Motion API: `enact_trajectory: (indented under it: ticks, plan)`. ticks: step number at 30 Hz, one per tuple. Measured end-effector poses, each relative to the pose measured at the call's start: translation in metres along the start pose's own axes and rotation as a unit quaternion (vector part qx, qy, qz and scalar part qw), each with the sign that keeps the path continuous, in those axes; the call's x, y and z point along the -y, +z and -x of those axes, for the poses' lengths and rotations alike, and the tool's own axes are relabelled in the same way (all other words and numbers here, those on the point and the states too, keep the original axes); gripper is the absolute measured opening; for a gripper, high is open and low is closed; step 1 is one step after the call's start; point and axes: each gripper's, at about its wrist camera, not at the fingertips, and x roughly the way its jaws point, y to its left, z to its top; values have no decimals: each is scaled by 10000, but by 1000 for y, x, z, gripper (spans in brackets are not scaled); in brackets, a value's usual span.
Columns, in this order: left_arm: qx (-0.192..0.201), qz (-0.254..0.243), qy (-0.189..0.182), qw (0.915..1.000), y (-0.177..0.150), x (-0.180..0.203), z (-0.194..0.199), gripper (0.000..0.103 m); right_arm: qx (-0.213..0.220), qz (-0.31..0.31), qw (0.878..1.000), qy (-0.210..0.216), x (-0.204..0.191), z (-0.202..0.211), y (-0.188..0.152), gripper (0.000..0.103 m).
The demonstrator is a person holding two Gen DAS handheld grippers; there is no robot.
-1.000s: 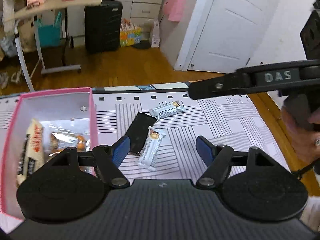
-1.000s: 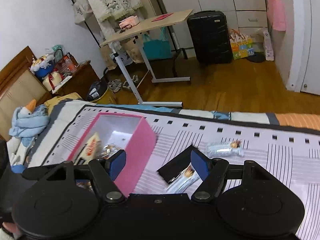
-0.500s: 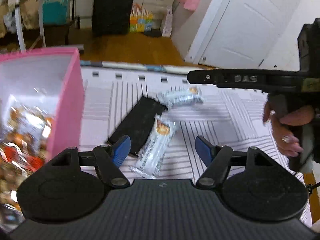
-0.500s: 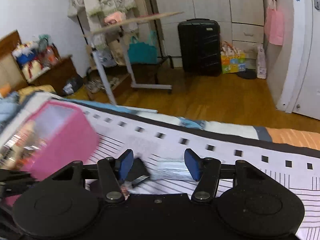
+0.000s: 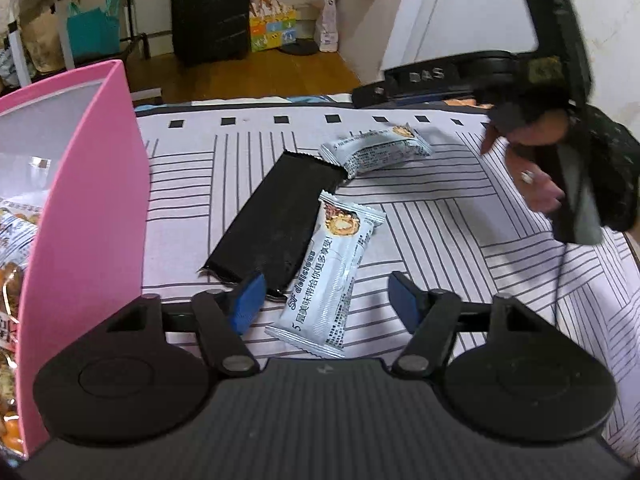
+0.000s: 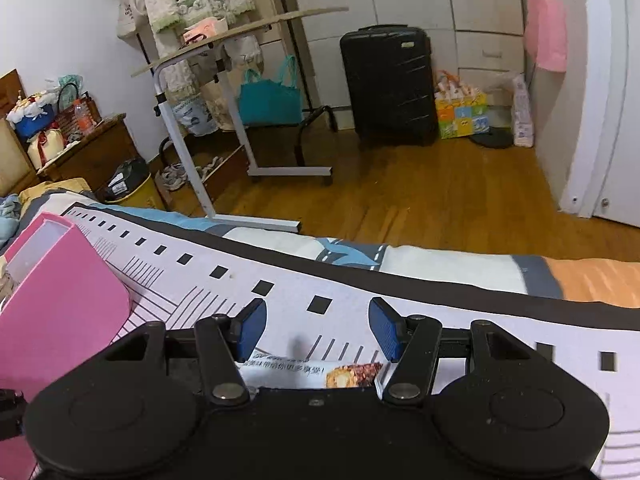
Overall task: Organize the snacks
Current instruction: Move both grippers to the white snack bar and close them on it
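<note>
left tongs (image 5: 324,300) hang low over the bed (image 5: 460,224), pads apart and clamped on nothing, having just been narrowing; the near pale-blue snack bar (image 5: 334,276) lies between them with its lower end under the gap, untouched by either pad as far as can be seen. the left blue pad (image 5: 249,300) sits over the near corner of the black wrapper (image 5: 276,226), which lies partly under that bar. a second pale-blue bar (image 5: 376,153) rests farther off, its end touching the far end of the black wrapper. the pink box (image 5: 92,208), already holding packets, stands just left of the pile.

right tongs (image 6: 318,330) hover above the second bar (image 6: 316,372), pads apart, empty; only a strip of the packet shows under the tool body. in the left view a hand (image 5: 536,184) carries this tool from the right.

risks, as judged from this layout:
- the left pad may pinch the black wrapper together with the bar, since the two overlap; both would lift, or one would slip free on the way to the box.
- slick film on a soft bed may let the bar skid or fold instead of seating between the pads.
- the right tongs close on a packet mostly hidden beneath them, so a miss or an edge-only grip is likely.
- both tools work the same small pile; they could knock each other or nudge packets.
</note>
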Motion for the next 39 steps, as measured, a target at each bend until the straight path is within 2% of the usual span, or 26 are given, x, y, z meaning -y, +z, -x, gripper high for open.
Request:
enact_trajectory:
  ticks: [3,8,10,13,15,16,17,18,19,22,23,26,29,32,36,39]
  plan:
    - [-95,-15,-97,9999,1,-1,-5,55,-430,-125,9981,432,8,-6,-4,63]
    - [-43,182,-233,9996,3,-4,-6,55,-1127,-255,9870,1113,15,-4,-10,65]
    - [-27,106,-228,9997,2,-1,-6,55,-1366,-78,9836,1174,10,0,-15,65]
    - [-25,22,-253,9997,0,4,-5,55,-1483,353,9831,1009,-4,8,-19,65]
    - [-49,18,-288,9996,-1,7,-6,47,-1469,715,9838,739,-16,16,-23,65]
    - [-55,-12,-250,9997,-1,8,-6,45,-1458,882,9837,581,-21,19,-26,60]
    - [-61,-48,-211,9997,-2,10,-8,44,-1452,959,9838,432,-24,21,-29,49]
    - [-74,-75,-161,9998,-2,11,-10,44,-1457,963,9841,311,-26,22,-31,43]
    - [-79,-62,-106,9999,-3,12,-13,44,-1469,900,9847,246,-26,24,-34,37]
    - [-87,-54,-11,9999,-6,14,-19,43,-1335,831,9873,221,-30,34,-43,33]
    - [-39,-147,41,9999,-6,16,-18,32,-1334,796,9877,153,-31,37,-45,33]
    - [-39,-295,25,9996,-6,20,-14,25,-1321,607,9894,-43,-34,41,-44,32]
    - [21,-234,-82,9997,-5,19,-8,25,-1327,267,9905,-232,-37,44,-43,31]
    - [85,-287,13,9996,-5,21,-2,25,-1477,-169,9880,-418,-38,49,-46,31]
    - [-43,-83,-55,9999,-3,18,0,25,-1313,-590,9890,-351,-38,66,-56,31]
    - [-78,-50,-113,9999,-3,19,3,25,-1301,-644,9884,-447,-43,78,-62,30]
